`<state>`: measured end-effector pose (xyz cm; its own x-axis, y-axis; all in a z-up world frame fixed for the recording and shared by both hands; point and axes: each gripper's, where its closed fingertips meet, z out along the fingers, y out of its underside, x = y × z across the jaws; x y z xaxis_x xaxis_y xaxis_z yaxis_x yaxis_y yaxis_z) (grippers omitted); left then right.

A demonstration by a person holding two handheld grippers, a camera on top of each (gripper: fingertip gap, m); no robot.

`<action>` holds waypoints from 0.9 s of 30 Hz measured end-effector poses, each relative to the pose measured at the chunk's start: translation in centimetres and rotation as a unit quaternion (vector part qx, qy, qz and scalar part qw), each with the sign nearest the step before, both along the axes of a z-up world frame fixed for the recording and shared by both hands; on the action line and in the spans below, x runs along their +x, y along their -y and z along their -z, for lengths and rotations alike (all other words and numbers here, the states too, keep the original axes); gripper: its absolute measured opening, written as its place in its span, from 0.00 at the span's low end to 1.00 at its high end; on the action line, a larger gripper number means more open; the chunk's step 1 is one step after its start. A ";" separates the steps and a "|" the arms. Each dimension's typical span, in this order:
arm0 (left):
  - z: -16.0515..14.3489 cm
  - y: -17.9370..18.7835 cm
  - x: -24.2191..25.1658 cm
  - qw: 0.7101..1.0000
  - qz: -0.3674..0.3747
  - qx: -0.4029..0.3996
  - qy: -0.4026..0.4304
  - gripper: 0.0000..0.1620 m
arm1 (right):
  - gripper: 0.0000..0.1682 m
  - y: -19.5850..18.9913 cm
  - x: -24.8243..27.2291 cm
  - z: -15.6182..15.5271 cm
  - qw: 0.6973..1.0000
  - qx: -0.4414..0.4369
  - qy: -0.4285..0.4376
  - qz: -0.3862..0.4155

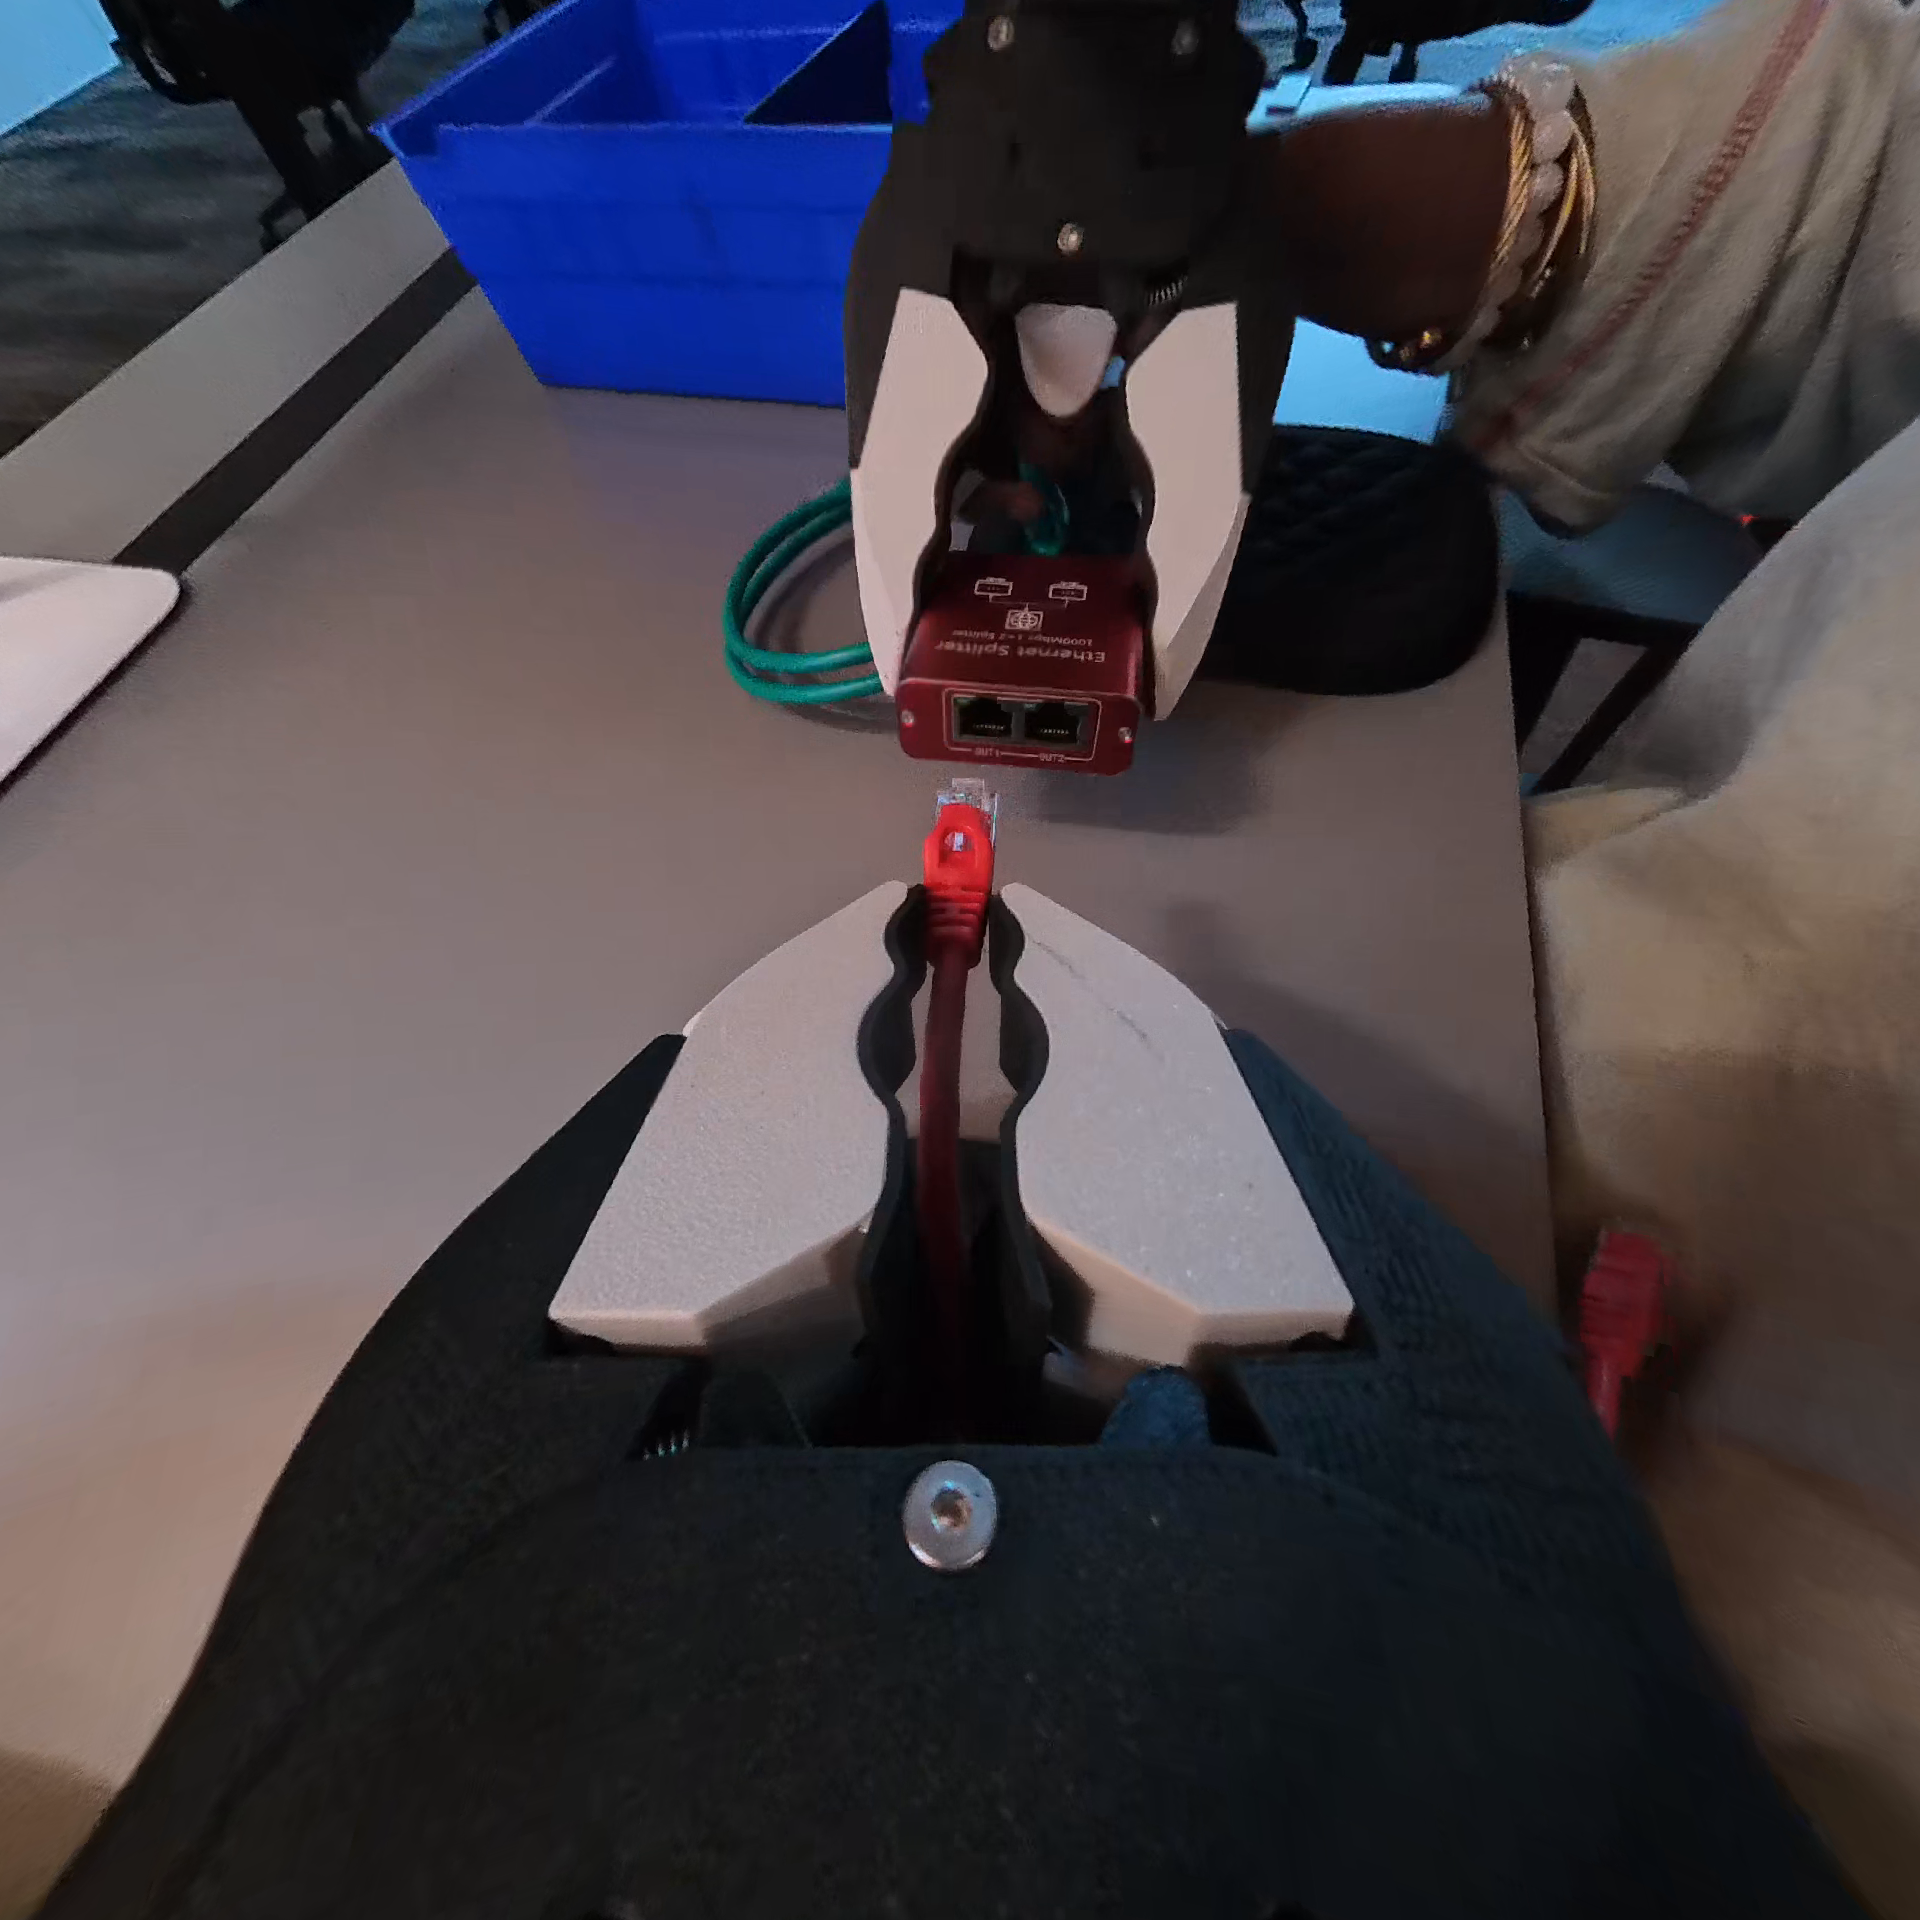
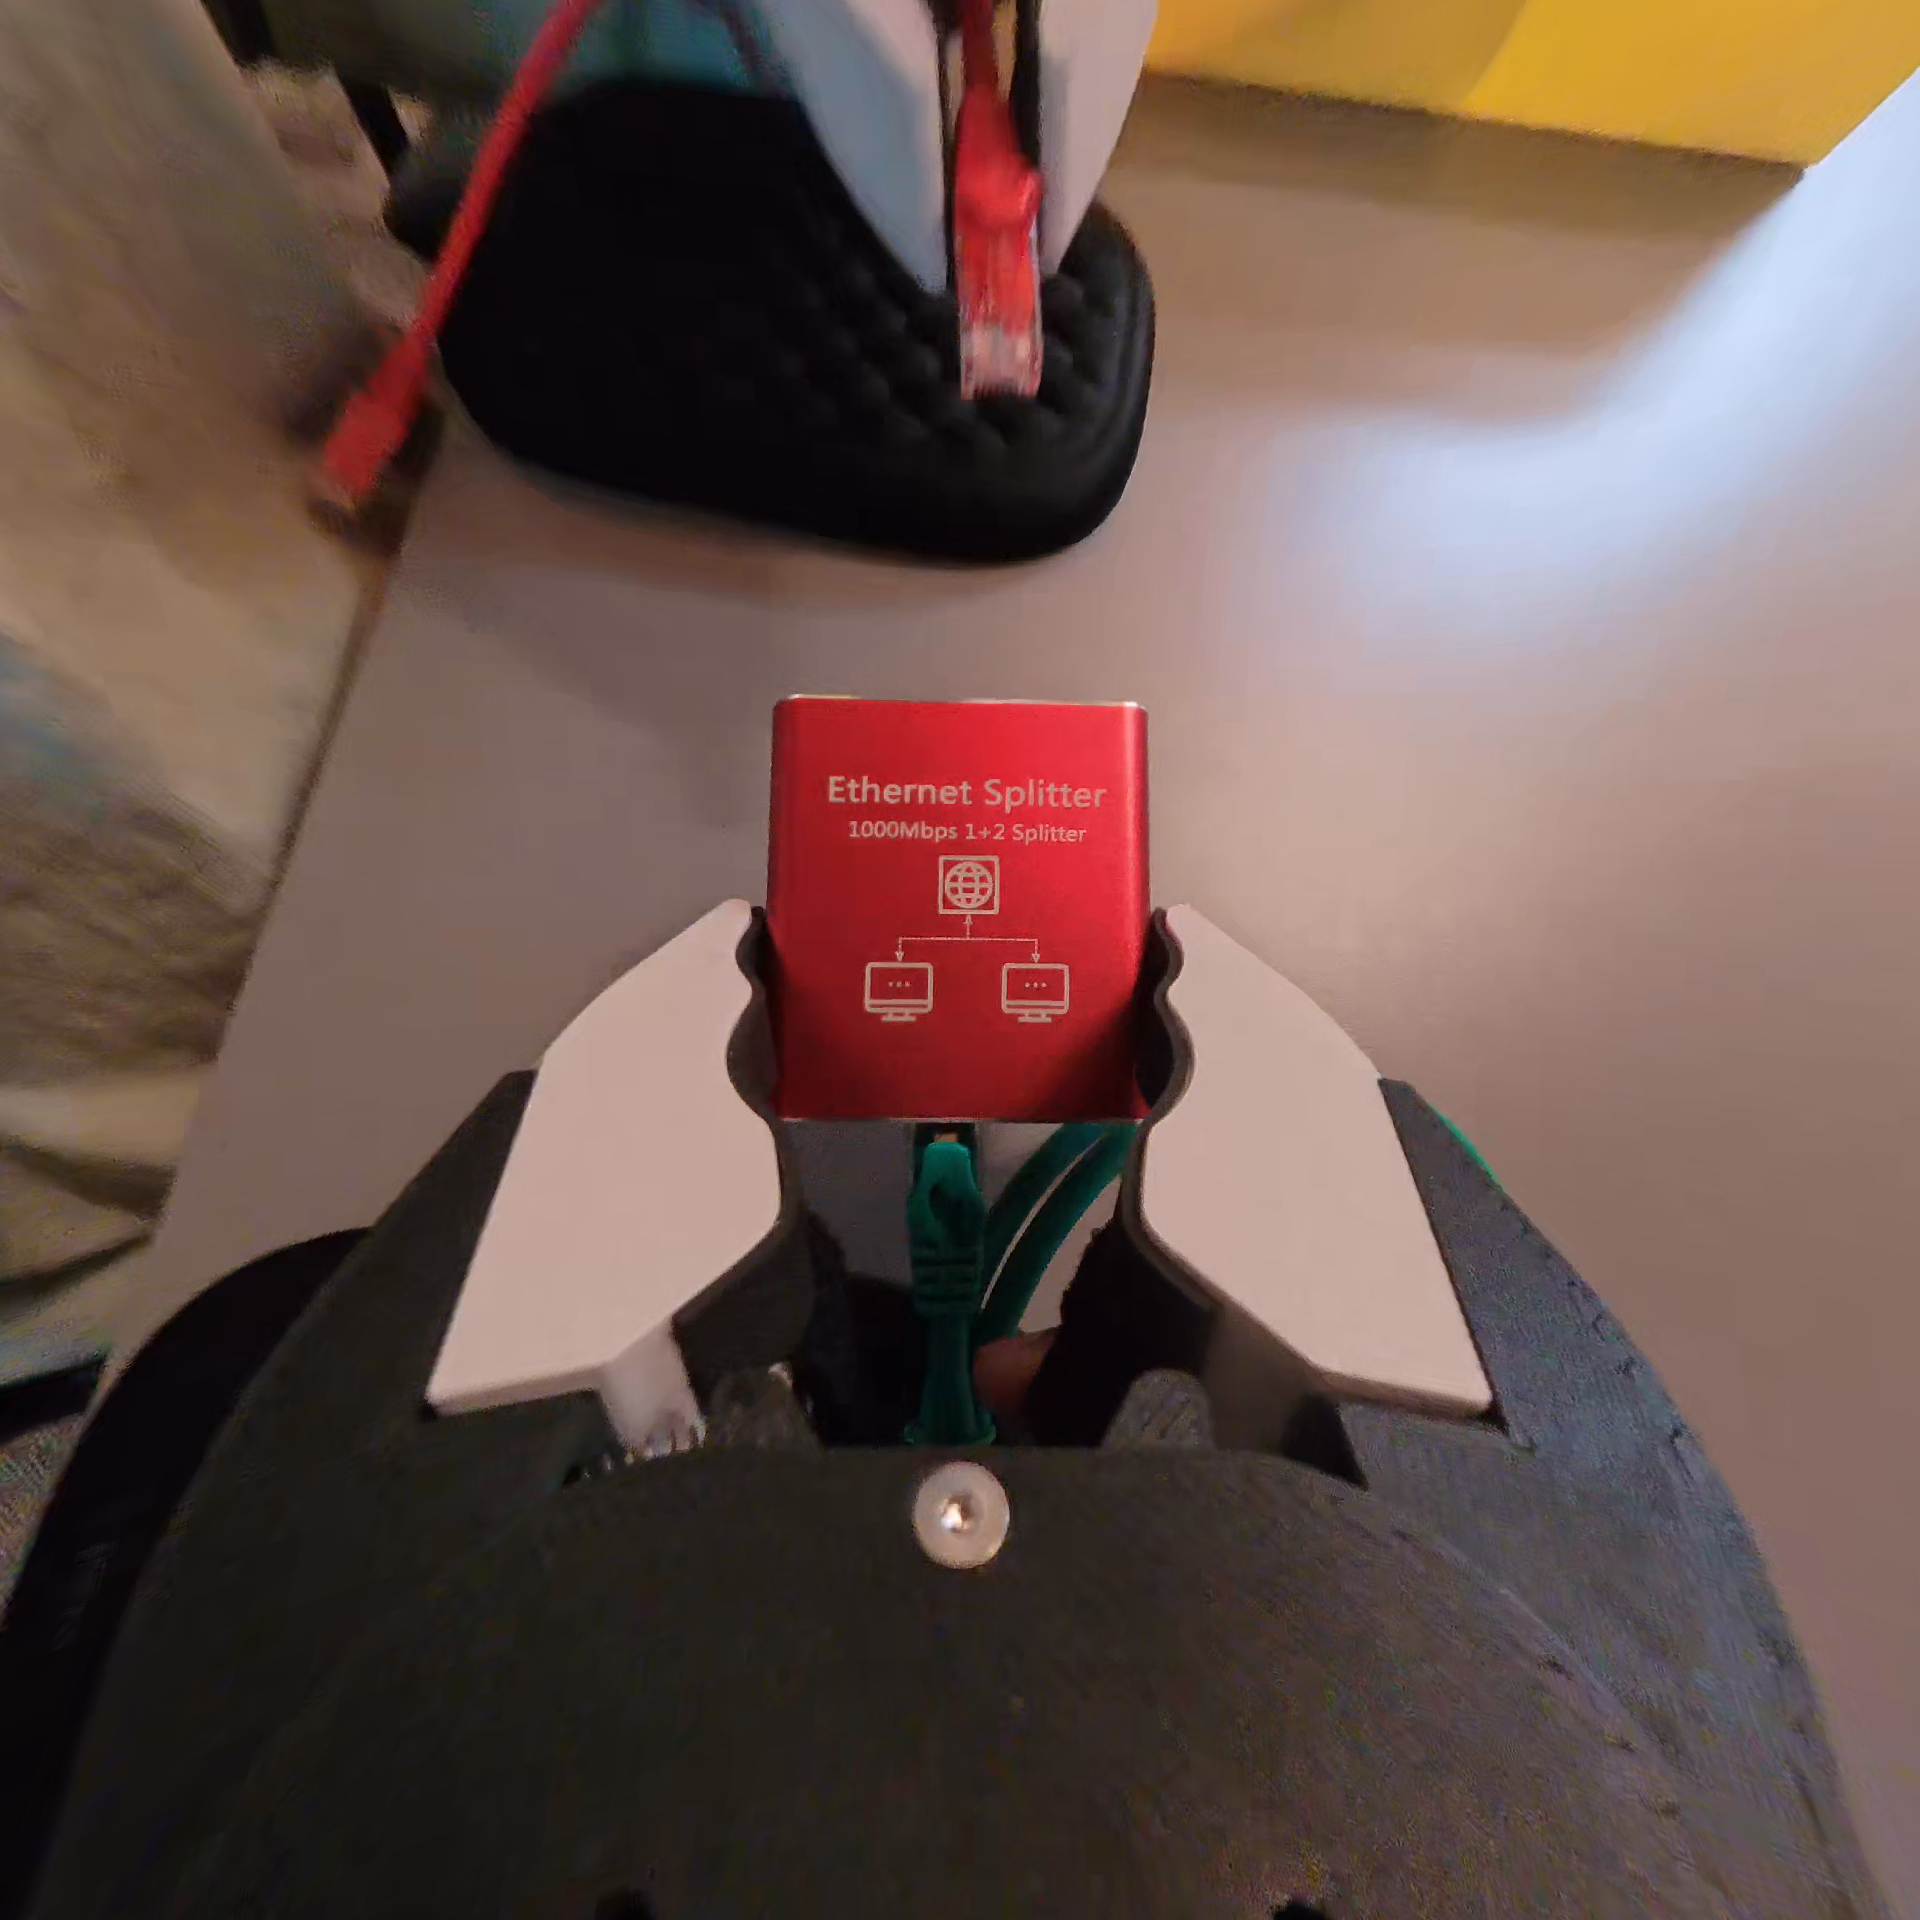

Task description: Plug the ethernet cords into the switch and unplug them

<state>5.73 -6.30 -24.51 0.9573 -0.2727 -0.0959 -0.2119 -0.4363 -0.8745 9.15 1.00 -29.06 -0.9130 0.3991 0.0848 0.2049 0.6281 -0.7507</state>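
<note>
Red cord (image 1: 954,914) pinched in left tool (image 1: 951,902), near right tool's (image 2: 961,925) clamped switch (image 2: 958,904).

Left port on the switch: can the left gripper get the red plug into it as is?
Probably yes. The red plug sits just short of the left port, roughly in line, nothing between; the right gripper holds the switch.

On the counter (image 1: 416,831), the switch (image 1: 1023,665) sits between the right tool's (image 1: 1049,675) fingers, facing the cord plug (image 1: 961,842) just before it, held by the left tool (image 1: 961,914); a bin (image 1: 665,229) stands behind.
</note>
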 end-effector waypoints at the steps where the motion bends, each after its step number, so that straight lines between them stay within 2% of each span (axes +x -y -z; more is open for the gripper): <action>1: -0.1 -0.4 0.1 1.000 -0.003 0.002 -0.002 0.07 | 0.42 0.0 0.0 -0.3 1.000 -0.012 0.002 0.007; 6: 0.9 -1.4 -0.1 0.996 -0.025 -0.030 -0.074 0.07 | 0.41 0.4 0.0 -1.2 0.999 -0.018 0.000 0.037; 10: 1.3 -1.8 0.5 0.997 -0.011 -0.041 -0.067 0.07 | 0.41 0.9 0.1 -1.1 0.999 0.013 -0.002 0.045; 18: 0.4 -1.7 2.2 0.998 0.038 -0.016 -0.040 0.07 | 0.41 0.8 -0.2 -1.5 0.999 -0.004 -0.025 0.038; 27: 0.6 -2.2 2.4 0.998 0.039 -0.014 -0.050 0.07 | 0.41 1.0 -0.3 -1.9 0.999 -0.003 -0.035 0.033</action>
<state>8.17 -4.07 -25.09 0.9187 -0.3507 -0.1814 -0.3325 -0.4394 -0.8345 8.89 0.01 -27.20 -0.8765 0.4591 0.1452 0.1921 0.6099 -0.7688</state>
